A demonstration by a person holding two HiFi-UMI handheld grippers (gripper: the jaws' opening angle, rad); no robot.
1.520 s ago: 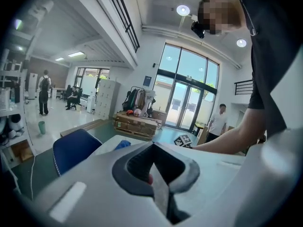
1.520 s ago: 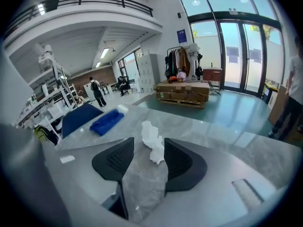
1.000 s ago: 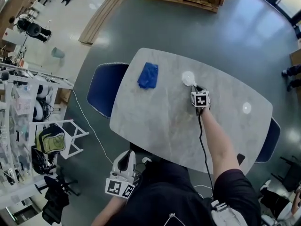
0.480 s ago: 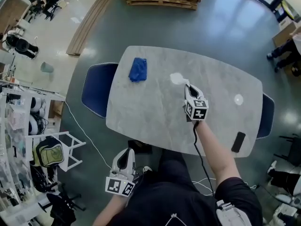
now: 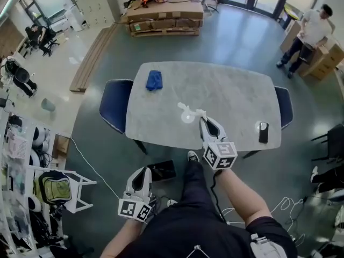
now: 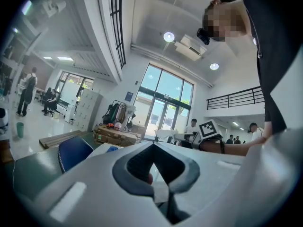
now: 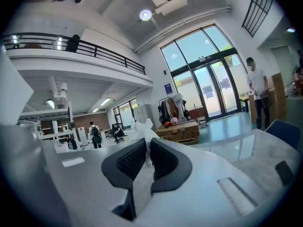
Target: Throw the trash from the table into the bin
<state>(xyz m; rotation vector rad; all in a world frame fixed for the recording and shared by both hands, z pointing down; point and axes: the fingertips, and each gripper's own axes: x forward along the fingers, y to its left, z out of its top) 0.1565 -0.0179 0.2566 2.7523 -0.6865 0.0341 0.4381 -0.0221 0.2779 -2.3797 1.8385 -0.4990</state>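
Right gripper (image 7: 147,145): my jaws clenched on a crumpled white paper (image 7: 143,128); only the right gripper view shows the pinch close up.
Left gripper (image 6: 154,145): my jaws pressed together, nothing between them, as the left gripper view shows; the head view puts it low at my left side, off the desk (image 5: 231,90).
Paper: in the head view, held over the desk's near half.
Desk: only the head view shows a blue cloth (image 5: 154,80) near its far left corner and a dark phone (image 5: 263,132) by its right edge.
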